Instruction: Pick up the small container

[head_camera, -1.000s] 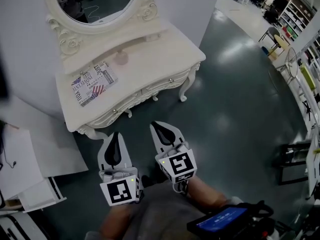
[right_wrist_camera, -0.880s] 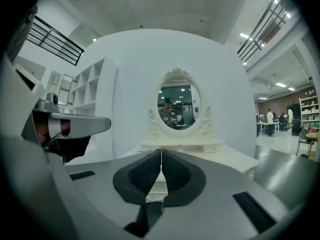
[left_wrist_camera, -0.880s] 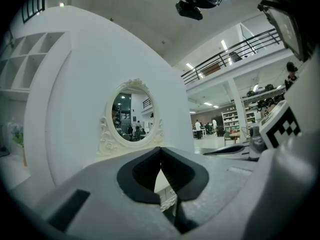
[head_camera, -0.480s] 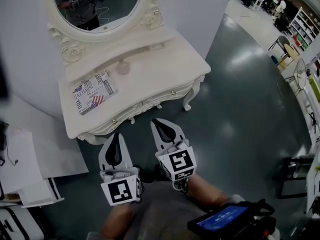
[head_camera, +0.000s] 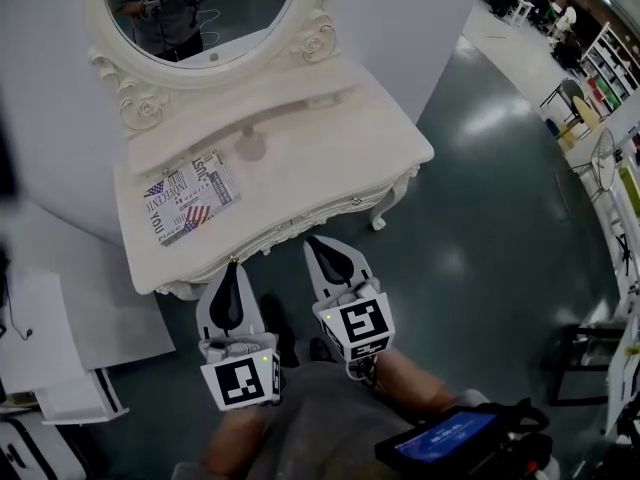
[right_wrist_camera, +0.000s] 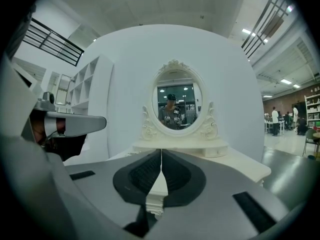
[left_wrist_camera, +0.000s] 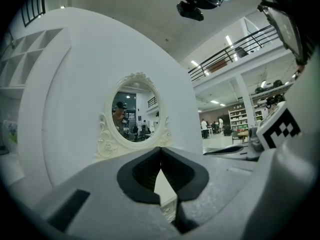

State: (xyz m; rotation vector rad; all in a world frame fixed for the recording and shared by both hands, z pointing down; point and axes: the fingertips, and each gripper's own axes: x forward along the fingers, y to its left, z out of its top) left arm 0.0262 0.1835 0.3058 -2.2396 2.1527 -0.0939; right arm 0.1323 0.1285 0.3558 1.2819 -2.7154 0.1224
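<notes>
A small pale pink container (head_camera: pixel 251 144) stands on the white dressing table (head_camera: pixel 330 158), just below the shelf under the oval mirror (head_camera: pixel 200 8). My left gripper (head_camera: pixel 231 266) is held low in front of the table's near edge, jaws together and nothing in them. Beside it, my right gripper (head_camera: pixel 316 242) is shut and empty too, its tips just short of the table's front. Both are well short of the container. In the left gripper view the left gripper (left_wrist_camera: pixel 160 149) points at the mirror. The right gripper (right_wrist_camera: pixel 161 151) faces the table (right_wrist_camera: pixel 210 156); the container does not show there.
A flat pouch printed with flags and lettering (head_camera: pixel 190 196) lies on the table's left part. White boards and boxes (head_camera: pixel 60 338) lie on the floor at left. A device with a blue screen (head_camera: pixel 450 438) hangs at bottom right. Dark floor spreads to the right of the table.
The table and mirror have come closer and shifted right and lower in the head view. Both grippers stay shut, side by side, now nearer the table's front edge.
</notes>
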